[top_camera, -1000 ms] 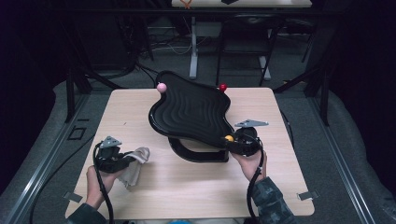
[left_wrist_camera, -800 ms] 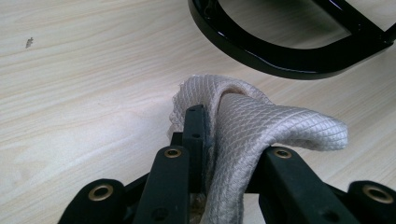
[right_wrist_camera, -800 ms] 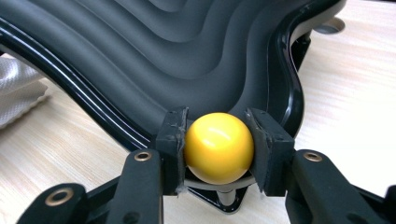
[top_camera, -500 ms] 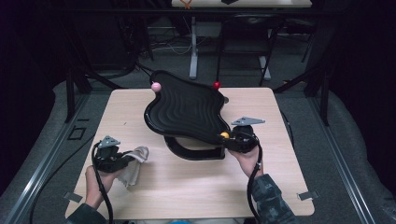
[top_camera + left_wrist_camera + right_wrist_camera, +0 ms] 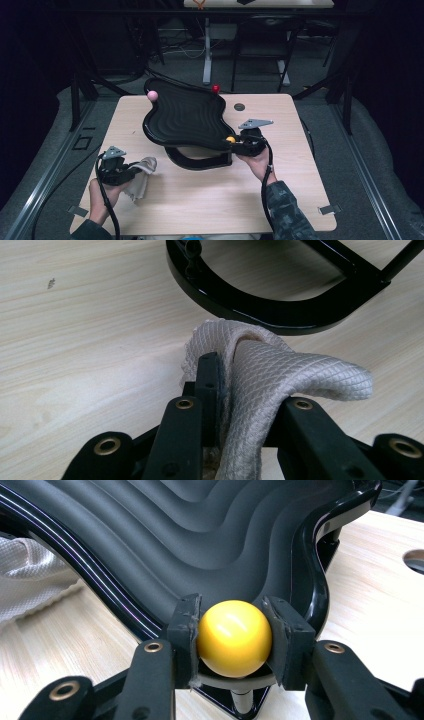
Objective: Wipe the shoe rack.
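While the high view shows the whole wooden surface [image 5: 210, 205], the right gripper view comes in close on one yellow ball [image 5: 235, 637], and the right gripper [image 5: 234, 640] is clamped on it from both sides. That ball sits on a post at the near corner of the black wavy tray [image 5: 185, 117], which is tilted up on its curved black stand [image 5: 197, 160] in the middle of the surface. From above there are three balls on the tray's corners: one pink [image 5: 151, 95], one red [image 5: 216, 89] and the yellow one [image 5: 230, 140]. Up close, the left gripper view shows the left gripper [image 5: 225, 390] pinched shut on one white cloth [image 5: 280, 375], near the stand. From above there are two grippers and two hands. Since a second ago, the tray and the right gripper have shifted a little to the left, and the left gripper has stayed put.
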Motion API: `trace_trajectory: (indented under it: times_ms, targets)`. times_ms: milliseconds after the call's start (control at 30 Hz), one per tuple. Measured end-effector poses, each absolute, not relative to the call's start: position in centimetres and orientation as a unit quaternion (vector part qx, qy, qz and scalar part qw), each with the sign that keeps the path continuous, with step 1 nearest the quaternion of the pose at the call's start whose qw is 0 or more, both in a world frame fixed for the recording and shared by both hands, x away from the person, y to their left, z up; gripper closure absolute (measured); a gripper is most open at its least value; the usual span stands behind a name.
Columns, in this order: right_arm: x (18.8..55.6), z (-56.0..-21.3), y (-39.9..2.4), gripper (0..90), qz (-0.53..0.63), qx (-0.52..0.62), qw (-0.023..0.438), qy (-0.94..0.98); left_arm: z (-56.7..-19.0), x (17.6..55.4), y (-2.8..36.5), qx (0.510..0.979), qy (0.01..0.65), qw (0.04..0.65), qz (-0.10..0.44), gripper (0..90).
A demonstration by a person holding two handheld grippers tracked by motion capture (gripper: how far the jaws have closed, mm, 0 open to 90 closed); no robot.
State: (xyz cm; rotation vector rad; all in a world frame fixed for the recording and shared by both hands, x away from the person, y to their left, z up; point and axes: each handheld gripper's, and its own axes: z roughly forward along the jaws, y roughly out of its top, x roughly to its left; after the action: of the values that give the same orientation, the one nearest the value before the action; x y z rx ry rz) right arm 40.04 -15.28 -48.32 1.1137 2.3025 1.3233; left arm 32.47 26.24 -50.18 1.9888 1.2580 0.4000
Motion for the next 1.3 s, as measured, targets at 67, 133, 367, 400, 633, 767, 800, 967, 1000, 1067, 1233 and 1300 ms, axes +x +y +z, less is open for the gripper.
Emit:
trace_trajectory:
  times_ms: [67, 133, 367, 400, 633, 767, 800, 967, 1000, 1067, 1233, 1300]
  targets:
    - [40.4, -48.4, -14.9, 60.3, 0.458, 0.376, 0.129, 0.796, -50.1, 32.4, 26.6, 0.772, 0.493, 0.369, 0.159, 77.3]
    - [40.6, -48.4, -14.8, 60.3, 0.459, 0.372, 0.125, 0.797, -50.1, 32.4, 26.8, 0.768, 0.498, 0.369, 0.163, 77.3]
    - [40.8, -48.4, -13.8, 59.9, 0.450, 0.384, 0.151, 0.792, -49.5, 33.6, 27.4, 0.757, 0.504, 0.375, 0.180, 81.2]
    - [40.7, -48.4, -13.8, 59.8, 0.449, 0.387, 0.150, 0.791, -49.2, 33.8, 27.5, 0.755, 0.504, 0.378, 0.183, 81.5]
    - [40.3, -47.8, -13.1, 59.5, 0.417, 0.396, 0.193, 0.795, -47.2, 34.8, 28.6, 0.739, 0.502, 0.407, 0.192, 83.7]
    - [40.1, -47.9, -13.0, 59.7, 0.418, 0.403, 0.194, 0.791, -45.3, 35.6, 29.0, 0.733, 0.492, 0.426, 0.199, 84.0]
    - [40.1, -47.9, -13.0, 59.8, 0.418, 0.404, 0.196, 0.790, -45.0, 35.9, 29.0, 0.733, 0.490, 0.427, 0.200, 84.0]
    - [40.1, -48.1, -13.1, 59.8, 0.427, 0.406, 0.192, 0.785, -43.0, 37.7, 28.6, 0.741, 0.478, 0.431, 0.190, 83.9]
    - [40.1, -48.1, -13.1, 59.8, 0.426, 0.406, 0.193, 0.785, -42.5, 38.0, 28.4, 0.744, 0.474, 0.429, 0.192, 83.8]
    - [40.1, -48.2, -13.1, 59.8, 0.426, 0.407, 0.193, 0.785, -41.7, 38.6, 28.0, 0.747, 0.469, 0.428, 0.196, 83.8]
    - [40.1, -48.2, -13.1, 59.8, 0.426, 0.408, 0.191, 0.785, -40.3, 39.7, 27.3, 0.756, 0.459, 0.421, 0.199, 83.8]
    - [40.1, -48.2, -13.1, 59.8, 0.428, 0.406, 0.188, 0.785, -39.6, 40.4, 26.5, 0.762, 0.452, 0.416, 0.204, 83.7]
